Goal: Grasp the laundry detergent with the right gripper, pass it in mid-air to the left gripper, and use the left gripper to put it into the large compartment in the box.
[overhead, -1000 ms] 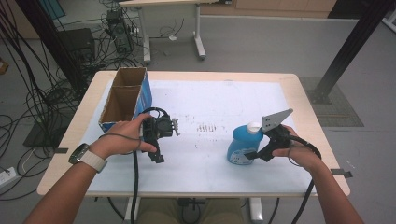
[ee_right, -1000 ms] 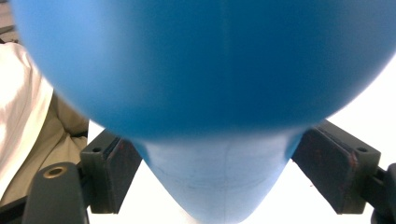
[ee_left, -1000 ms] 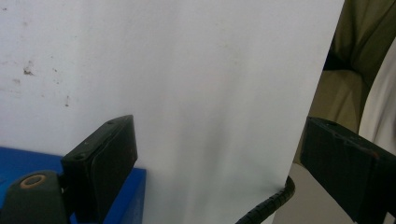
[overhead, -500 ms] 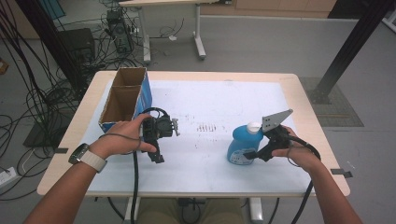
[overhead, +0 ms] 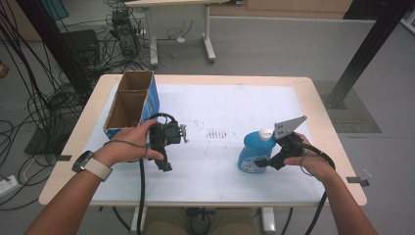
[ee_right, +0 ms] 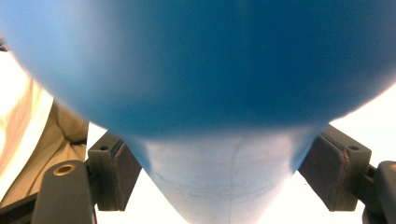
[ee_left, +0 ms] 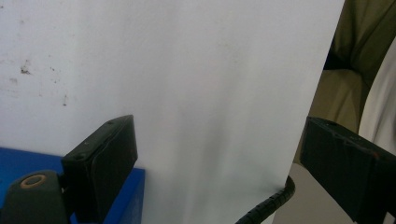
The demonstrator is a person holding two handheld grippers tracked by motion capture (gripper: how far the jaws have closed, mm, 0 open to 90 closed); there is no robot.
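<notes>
A blue bottle (overhead: pixel 252 152) with a white cap stands on the white sheet at the right of the table. My right gripper (overhead: pixel 260 161) reaches it from the right, low on its body. In the right gripper view the bottle (ee_right: pixel 201 70) sits between the two jaws. The jaws have just been closing, and the pads (ee_right: pixel 327 163) stand right beside its sides without clearly pressing. My left gripper (overhead: pixel 164 164) is held in a hand left of centre, pointing down at the sheet. Its jaws stand open with nothing between them (ee_left: pixel 215 144).
An open cardboard box (overhead: pixel 128 105) with blue sides and two compartments stands at the table's left edge (overhead: pixel 93 117), just behind the left hand. Faint dark marks (overhead: pixel 220 133) dot the sheet's middle. Cables trail from both grippers over the near edge.
</notes>
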